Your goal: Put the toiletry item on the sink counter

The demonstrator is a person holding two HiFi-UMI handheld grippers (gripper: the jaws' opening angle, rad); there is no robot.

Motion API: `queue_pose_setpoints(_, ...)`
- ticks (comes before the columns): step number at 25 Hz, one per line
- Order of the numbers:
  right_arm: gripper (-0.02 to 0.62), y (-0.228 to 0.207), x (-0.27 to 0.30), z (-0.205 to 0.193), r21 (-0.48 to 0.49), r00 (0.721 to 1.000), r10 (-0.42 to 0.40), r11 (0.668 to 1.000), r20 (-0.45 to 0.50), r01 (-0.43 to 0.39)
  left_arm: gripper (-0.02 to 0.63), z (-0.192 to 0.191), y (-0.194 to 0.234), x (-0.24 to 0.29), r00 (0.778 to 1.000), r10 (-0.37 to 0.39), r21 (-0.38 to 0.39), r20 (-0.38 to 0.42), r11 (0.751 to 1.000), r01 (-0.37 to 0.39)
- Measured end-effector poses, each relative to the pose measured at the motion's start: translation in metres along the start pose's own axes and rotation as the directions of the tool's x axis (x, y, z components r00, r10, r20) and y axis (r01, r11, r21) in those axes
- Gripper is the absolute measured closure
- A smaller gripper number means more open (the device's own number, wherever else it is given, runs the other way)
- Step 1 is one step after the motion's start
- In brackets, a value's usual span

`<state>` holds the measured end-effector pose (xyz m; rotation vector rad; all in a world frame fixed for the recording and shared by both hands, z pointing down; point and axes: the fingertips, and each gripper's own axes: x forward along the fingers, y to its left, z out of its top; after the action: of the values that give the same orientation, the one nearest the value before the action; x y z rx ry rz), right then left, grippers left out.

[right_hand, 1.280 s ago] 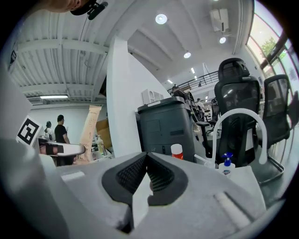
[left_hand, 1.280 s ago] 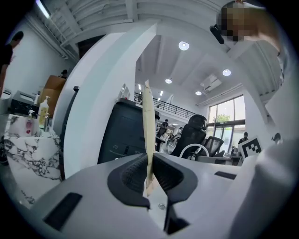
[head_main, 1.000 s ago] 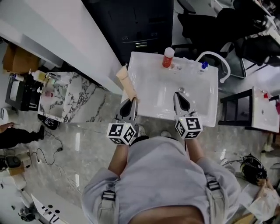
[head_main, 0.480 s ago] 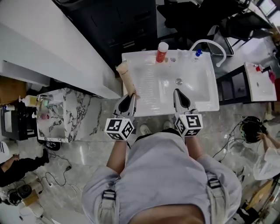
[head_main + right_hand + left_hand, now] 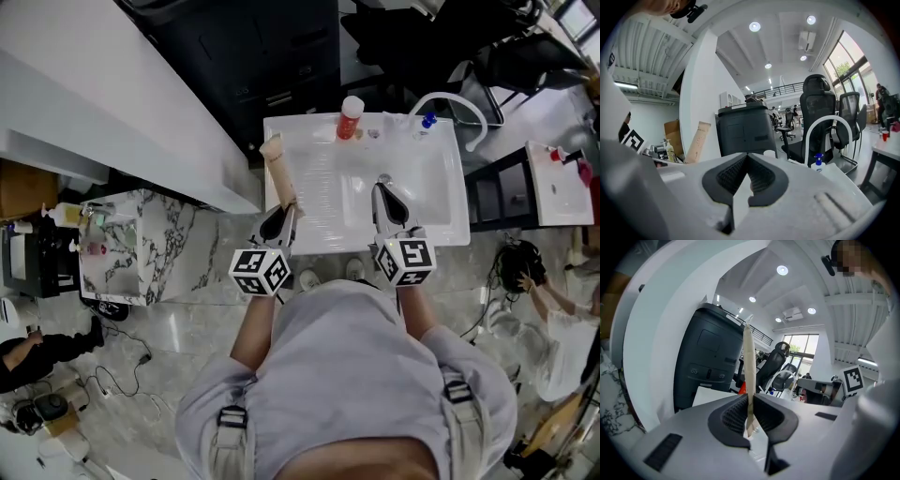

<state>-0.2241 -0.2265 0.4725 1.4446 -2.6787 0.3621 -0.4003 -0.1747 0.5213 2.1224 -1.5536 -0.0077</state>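
As a person in a grey top is leaning over a white sink counter (image 5: 314, 202), the left gripper (image 5: 281, 220) is clamping its jaws narrowly on the near end of a beige toiletry tube (image 5: 278, 173). The tube is pointing away from the person along the counter's left edge, its far end reaching toward the back left corner; whether it is touching the surface cannot be told. The right gripper (image 5: 382, 197) is hovering over the basin near the drain (image 5: 383, 178), its jaws pressed together on nothing. A red bottle (image 5: 350, 119) and a small blue-capped bottle (image 5: 428, 120) are standing along the back rim, beside a white arched spout (image 5: 450, 94).
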Motion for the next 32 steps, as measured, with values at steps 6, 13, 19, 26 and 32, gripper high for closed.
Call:
queue_pose_setpoints(6, 0.591, -0.013, -0.001, -0.004, 0.003, 1.0, -0.002, 1.0, -0.017, 0.002, 0.575, -0.019, 0.005, 0.017, 0.999, 0.015, -0.014, -0.052, 1.0, -0.015)
queue_pose_setpoints(13, 0.591, -0.023, -0.004, -0.004, 0.003, 1.0, -0.009, 1.0, -0.014, 0.009, 0.575, -0.044, 0.01, 0.03, 0.992, 0.017, -0.011, -0.126, 1.0, -0.018)
queue_pose_setpoints(19, 0.591, -0.024, -0.008, -0.006, 0.01, 1.0, -0.017, 1.0, -0.017, 0.018, 0.575, -0.062, 0.016, 0.037, 0.983, 0.019, -0.008, -0.184, 1.0, -0.021)
queue_pose_setpoints(26, 0.591, -0.031, -0.012, -0.007, 0.018, 0.999, -0.034, 0.999, -0.022, 0.035, 0.575, -0.075, 0.023, 0.044, 0.974, 0.023, -0.008, -0.225, 1.0, -0.026)
queue_pose_setpoints(32, 0.591, -0.04, -0.015, -0.003, 0.02, 0.999, -0.044, 0.999, -0.011, 0.044, 0.575, -0.092, 0.028, 0.051, 0.964, 0.034, -0.005, -0.265, 0.999, -0.037)
